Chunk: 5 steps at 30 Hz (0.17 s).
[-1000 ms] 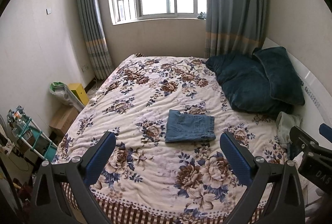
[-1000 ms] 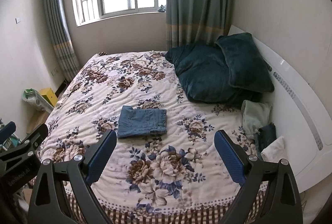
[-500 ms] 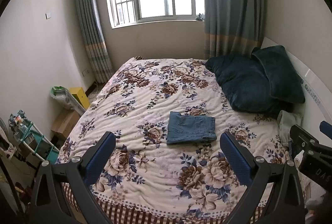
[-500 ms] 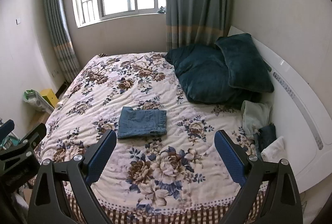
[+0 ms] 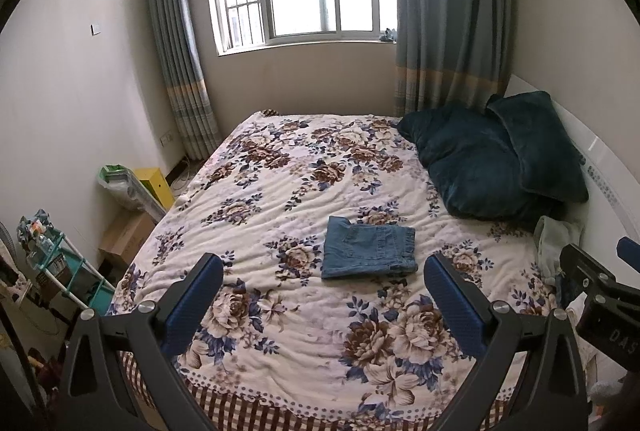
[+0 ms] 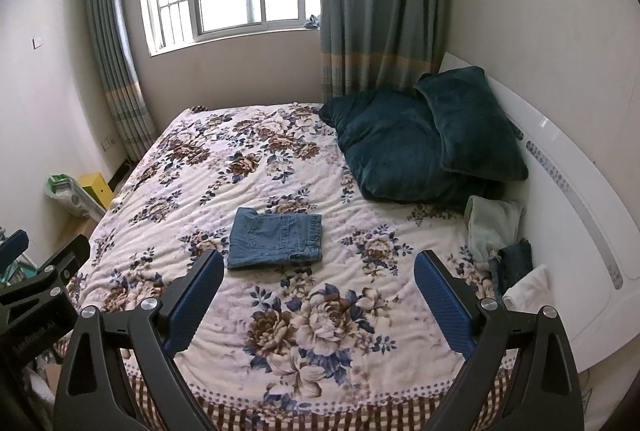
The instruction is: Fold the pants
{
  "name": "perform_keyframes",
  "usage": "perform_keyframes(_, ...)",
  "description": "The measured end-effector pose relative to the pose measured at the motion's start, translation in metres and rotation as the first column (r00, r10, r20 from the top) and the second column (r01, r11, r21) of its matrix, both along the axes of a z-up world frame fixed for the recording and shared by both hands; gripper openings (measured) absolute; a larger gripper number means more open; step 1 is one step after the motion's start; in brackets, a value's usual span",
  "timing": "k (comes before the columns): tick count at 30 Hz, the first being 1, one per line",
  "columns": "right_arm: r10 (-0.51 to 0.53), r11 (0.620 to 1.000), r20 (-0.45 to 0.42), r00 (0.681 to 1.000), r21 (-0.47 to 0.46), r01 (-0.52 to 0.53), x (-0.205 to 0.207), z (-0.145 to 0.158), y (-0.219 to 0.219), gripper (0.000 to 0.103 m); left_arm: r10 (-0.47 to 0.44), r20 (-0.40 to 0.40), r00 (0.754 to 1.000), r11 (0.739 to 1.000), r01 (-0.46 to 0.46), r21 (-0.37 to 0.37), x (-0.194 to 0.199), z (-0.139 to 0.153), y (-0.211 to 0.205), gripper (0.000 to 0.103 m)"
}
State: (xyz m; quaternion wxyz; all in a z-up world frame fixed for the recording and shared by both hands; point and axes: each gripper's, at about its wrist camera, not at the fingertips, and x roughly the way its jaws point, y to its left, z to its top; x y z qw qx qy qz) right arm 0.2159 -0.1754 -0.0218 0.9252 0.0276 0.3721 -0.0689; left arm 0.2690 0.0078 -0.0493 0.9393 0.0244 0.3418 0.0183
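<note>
Claws [image 5: 323,269] [image 6: 319,265] spread wide, empty; folded pants [image 5: 369,247] on bed [image 5: 280,191].

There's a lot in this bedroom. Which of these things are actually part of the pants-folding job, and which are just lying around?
Part of the job:
- folded blue denim pants on the floral bedspread
- left gripper, open
- right gripper, open

Just lying about:
- two dark teal velvet pillows
- pile of pale green, dark blue and white clothes by the headboard
- yellow box
- teal wire rack
</note>
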Motion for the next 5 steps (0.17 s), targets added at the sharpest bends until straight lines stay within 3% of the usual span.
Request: perform_keyframes(5, -0.004, 1.0, 0.003, 1.0, -0.004, 0.004, -0.0071, 0.0007, 0.0015, 0.098, 0.004, 0.011, 1.0, 1.0, -0.004, 0.0, -0.0037, 0.0011, -0.001, 0.103)
